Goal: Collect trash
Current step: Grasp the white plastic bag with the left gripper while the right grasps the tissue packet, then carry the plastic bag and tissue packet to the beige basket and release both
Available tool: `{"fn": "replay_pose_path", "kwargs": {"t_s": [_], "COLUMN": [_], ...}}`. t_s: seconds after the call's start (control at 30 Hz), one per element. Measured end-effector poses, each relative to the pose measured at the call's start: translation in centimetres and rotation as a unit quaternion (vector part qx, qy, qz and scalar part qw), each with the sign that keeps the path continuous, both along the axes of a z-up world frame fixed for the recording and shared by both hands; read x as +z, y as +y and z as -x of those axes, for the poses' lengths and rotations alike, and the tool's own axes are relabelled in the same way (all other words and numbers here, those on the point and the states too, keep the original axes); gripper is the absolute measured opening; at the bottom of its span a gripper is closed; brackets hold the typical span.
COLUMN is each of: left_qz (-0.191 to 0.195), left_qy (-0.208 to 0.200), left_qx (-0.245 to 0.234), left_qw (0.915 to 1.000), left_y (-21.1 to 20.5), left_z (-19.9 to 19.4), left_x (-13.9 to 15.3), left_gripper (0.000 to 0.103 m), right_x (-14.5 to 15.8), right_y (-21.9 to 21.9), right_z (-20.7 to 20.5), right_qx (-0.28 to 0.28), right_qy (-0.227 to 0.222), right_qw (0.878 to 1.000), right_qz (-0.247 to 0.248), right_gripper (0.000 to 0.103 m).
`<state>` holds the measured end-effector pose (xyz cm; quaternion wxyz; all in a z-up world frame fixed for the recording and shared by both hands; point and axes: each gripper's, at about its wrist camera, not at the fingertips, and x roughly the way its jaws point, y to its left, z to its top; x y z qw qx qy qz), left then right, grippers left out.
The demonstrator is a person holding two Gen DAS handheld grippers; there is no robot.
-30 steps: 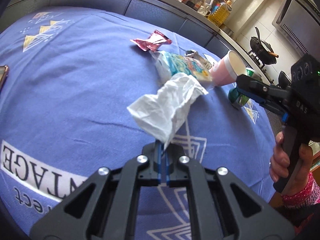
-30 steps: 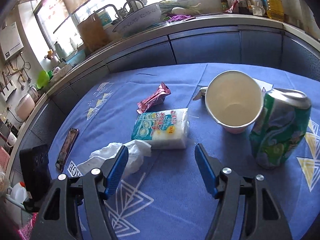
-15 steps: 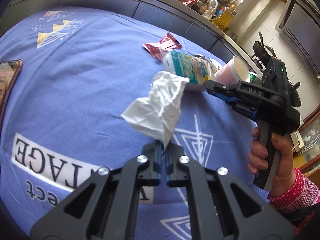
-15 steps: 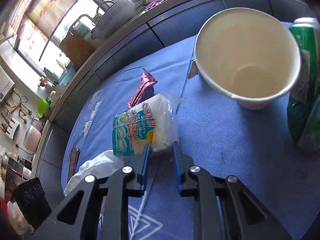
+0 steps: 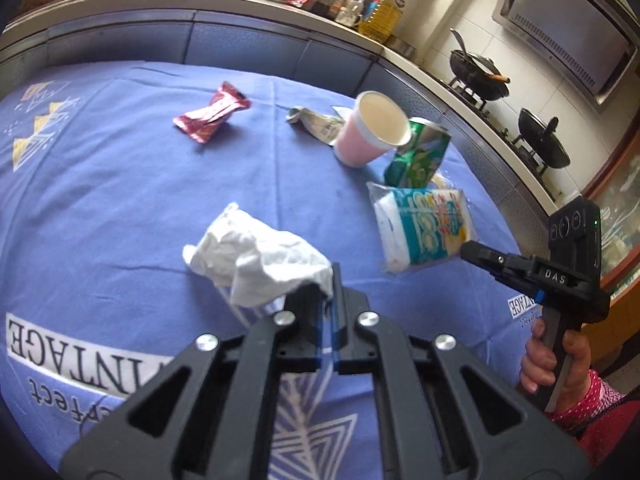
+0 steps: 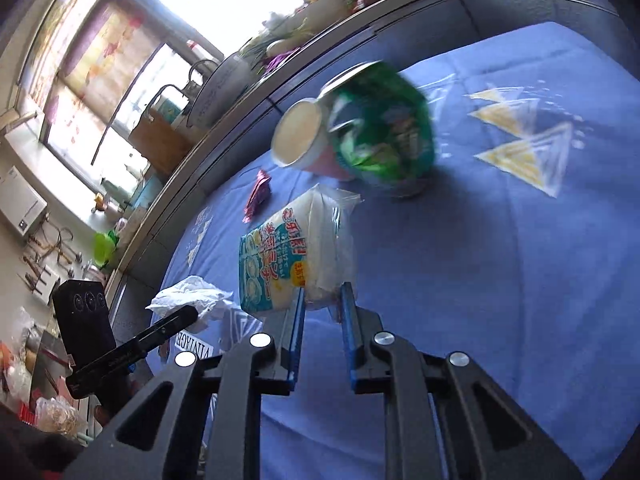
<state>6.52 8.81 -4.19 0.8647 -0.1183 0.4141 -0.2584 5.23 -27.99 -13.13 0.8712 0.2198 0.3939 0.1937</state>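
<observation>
My left gripper (image 5: 326,302) is shut on a crumpled white tissue (image 5: 256,254), held above the blue tablecloth (image 5: 120,184). My right gripper (image 6: 322,300) is shut on the end of a white and teal tissue pack (image 6: 288,252), lifted off the cloth; the same pack (image 5: 424,224) and gripper (image 5: 466,246) show at right in the left wrist view. On the cloth lie a red foil wrapper (image 5: 212,114), a pink paper cup (image 5: 370,130) on its side, a dented green can (image 5: 418,156) and a grey crumpled wrapper (image 5: 316,122).
A kitchen counter (image 5: 240,4) with bottles and bowls curves behind the table. Woks (image 5: 478,70) sit on a stove at right. A person's hand in a red dotted sleeve (image 5: 568,368) holds the right gripper. The left gripper's body (image 6: 104,340) shows at lower left in the right wrist view.
The right gripper closed on the tissue pack and carried it up and to the right, away from the cup side. The left gripper rose a little with the tissue.
</observation>
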Motion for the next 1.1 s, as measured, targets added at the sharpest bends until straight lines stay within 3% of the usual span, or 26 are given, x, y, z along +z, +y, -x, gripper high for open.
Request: {"fn": "replay_pose_path", "kwargs": {"t_s": [0.17, 0.33, 0.5, 0.73, 0.93, 1.1], "left_qz": [-0.002, -0.01, -0.027, -0.05, -0.073, -0.107], "left_qy": [-0.01, -0.019, -0.03, -0.048, -0.054, -0.054], "left_qx": [-0.076, -0.163, -0.25, -0.355, -0.408, -0.427], "left_qw": [0.997, 0.9865, 0.9673, 0.9321, 0.9085, 0.8961], "left_y": [-6.7, -15.5, -25.6, -39.7, -49.9, -56.4], "left_z": [-0.3, -0.6, -0.6, 0.6, 1.8, 2.5], "left_x": [1.9, 3.9, 4.9, 5.4, 4.6, 2.9], "left_gripper": [0.003, 0.003, 0.003, 0.003, 0.003, 0.003], "right_x": [0.3, 1.1, 1.2, -0.3, -1.9, -3.0], "right_y": [-7.9, -15.3, -21.9, -29.8, -35.6, -38.3], "right_z": [4.0, 8.2, 12.3, 17.6, 20.4, 21.3], "right_qx": [-0.098, -0.181, -0.259, -0.354, -0.408, -0.434], "right_qy": [-0.013, -0.043, -0.07, -0.083, -0.081, -0.078], "right_qw": [0.995, 0.981, 0.96, 0.927, 0.905, 0.893], "right_qz": [-0.033, -0.06, -0.079, -0.087, -0.089, -0.083], "right_gripper": [0.018, 0.018, 0.018, 0.018, 0.018, 0.018]}}
